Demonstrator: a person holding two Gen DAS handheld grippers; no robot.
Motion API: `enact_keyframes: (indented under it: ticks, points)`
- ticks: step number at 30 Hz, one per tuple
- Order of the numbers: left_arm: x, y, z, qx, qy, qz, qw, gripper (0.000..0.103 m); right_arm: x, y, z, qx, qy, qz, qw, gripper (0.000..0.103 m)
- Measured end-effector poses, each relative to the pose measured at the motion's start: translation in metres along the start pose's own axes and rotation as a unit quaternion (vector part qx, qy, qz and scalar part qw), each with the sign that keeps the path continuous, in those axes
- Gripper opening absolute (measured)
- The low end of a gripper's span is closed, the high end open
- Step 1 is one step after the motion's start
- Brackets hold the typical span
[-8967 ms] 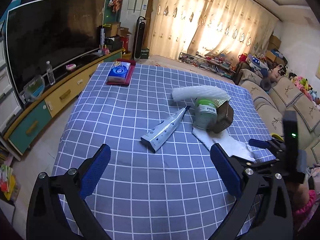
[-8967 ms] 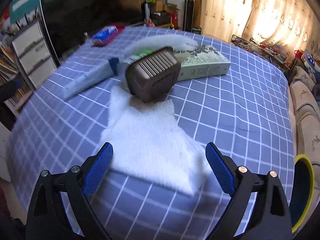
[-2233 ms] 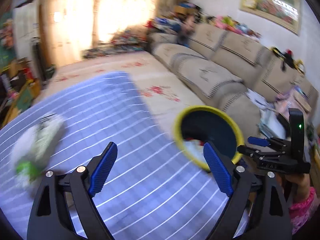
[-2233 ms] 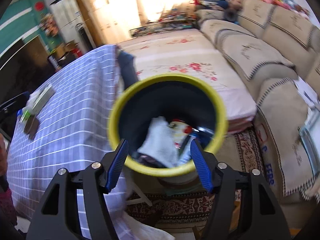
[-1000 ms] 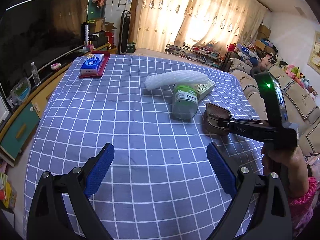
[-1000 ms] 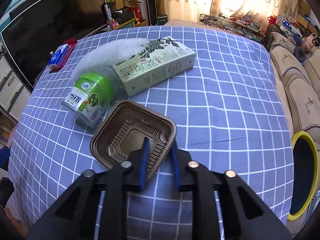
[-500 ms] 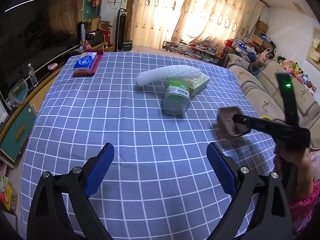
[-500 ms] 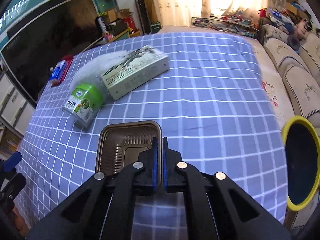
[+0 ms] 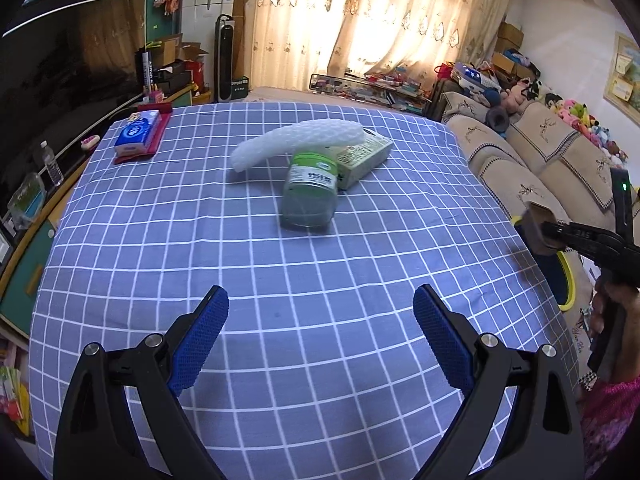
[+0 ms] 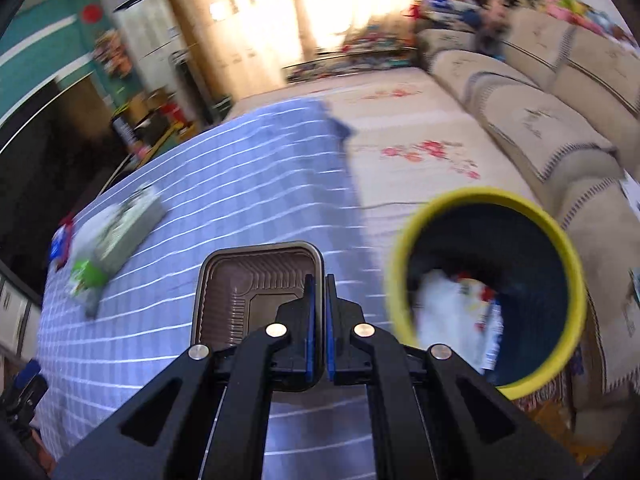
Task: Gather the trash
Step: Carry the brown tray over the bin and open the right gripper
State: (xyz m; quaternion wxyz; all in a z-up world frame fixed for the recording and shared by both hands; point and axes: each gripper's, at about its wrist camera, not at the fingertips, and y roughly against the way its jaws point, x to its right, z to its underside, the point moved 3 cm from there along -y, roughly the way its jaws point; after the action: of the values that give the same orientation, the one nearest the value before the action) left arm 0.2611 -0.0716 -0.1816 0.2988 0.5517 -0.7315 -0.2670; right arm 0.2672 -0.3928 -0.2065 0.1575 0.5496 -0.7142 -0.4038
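Observation:
My right gripper (image 10: 318,292) is shut on the rim of a brown plastic tray (image 10: 248,284), carried in the air above the table's right edge. Just to the tray's right stands the yellow-rimmed dark bin (image 10: 568,264), with white and coloured trash inside. The left wrist view shows the same tray (image 9: 538,228) and right gripper (image 9: 550,230) past the table edge, over the bin (image 9: 567,280). My left gripper (image 9: 320,332) hangs open over the near part of the blue checked cloth (image 9: 280,300). A green-lidded jar (image 9: 310,190), a white foam sleeve (image 9: 296,140) and a printed box (image 9: 362,156) lie mid-table.
A blue tissue pack on a red tray (image 9: 138,136) sits at the table's far left corner. A beige sofa (image 9: 532,160) runs along the right, a TV cabinet (image 9: 60,160) along the left. A hand in a pink sleeve (image 9: 616,320) holds the right gripper.
The right gripper closed on the brown tray's rim, lifted it off the cloth and swung it right, past the table edge toward the bin. The left gripper drifted slightly and stays open.

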Motion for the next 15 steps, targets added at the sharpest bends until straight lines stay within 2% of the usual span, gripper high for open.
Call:
enact_keyframes:
  ticks: [5,10,11,12,14,15]
  points:
    - [0.013,-0.01,-0.004,-0.008,-0.012,0.002,0.9999,0.092,0.062,-0.006,-0.002,0.001,-0.05,0.057,0.997,0.004]
    - [0.027,-0.021,-0.007,-0.018,-0.023,0.006,0.9996,0.092,0.098,-0.018,0.002,-0.012,-0.075,0.086,0.993,0.008]
    - [0.029,-0.023,-0.008,-0.019,-0.025,0.006,0.9995,0.092,0.101,-0.02,0.002,-0.013,-0.078,0.088,0.993,0.016]
    - [0.032,-0.025,-0.009,-0.021,-0.027,0.007,0.9994,0.092,0.106,-0.023,0.003,-0.014,-0.084,0.092,0.992,0.029]
    - [0.035,-0.028,-0.01,-0.023,-0.03,0.007,0.9993,0.092,0.113,-0.026,0.004,-0.014,-0.087,0.098,0.991,0.04]
    - [0.036,-0.029,-0.011,-0.024,-0.031,0.006,0.9992,0.092,0.116,-0.027,0.005,-0.013,-0.091,0.097,0.991,0.04]
